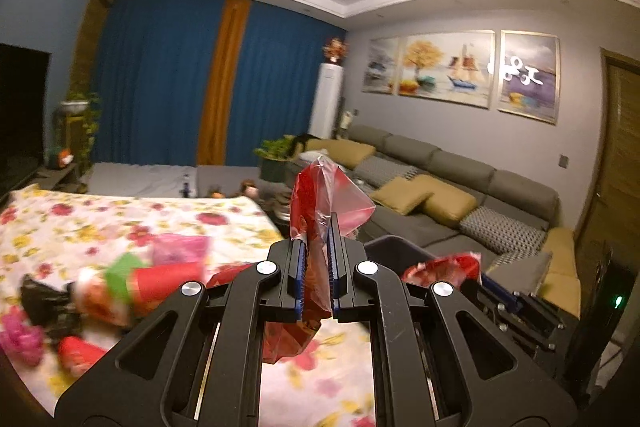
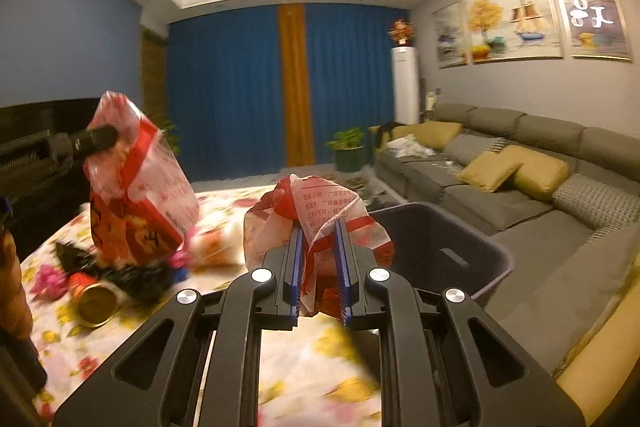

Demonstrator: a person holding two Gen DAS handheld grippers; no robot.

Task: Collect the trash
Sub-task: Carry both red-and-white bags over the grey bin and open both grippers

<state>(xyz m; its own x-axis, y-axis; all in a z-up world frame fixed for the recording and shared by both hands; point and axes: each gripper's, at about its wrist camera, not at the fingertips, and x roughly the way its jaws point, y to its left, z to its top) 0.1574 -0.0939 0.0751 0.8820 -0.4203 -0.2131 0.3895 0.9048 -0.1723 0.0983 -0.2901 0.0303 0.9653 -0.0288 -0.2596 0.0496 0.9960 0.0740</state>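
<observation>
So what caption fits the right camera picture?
Right gripper pinches a red-and-white plastic bag beside the gray bin, above the flowered tablecloth.

Two wrist views, both facing curtains (image 1: 160, 79) and sofa (image 2: 520, 187)

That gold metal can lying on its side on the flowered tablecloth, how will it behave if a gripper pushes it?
The gold metal can lies on its side on the flowered tablecloth, so a push across its length would probably roll it. Its open mouth suggests it is empty, likely light. Smooth metal may slip between fingers, and its wall looks rigid rather than floppy.
</observation>
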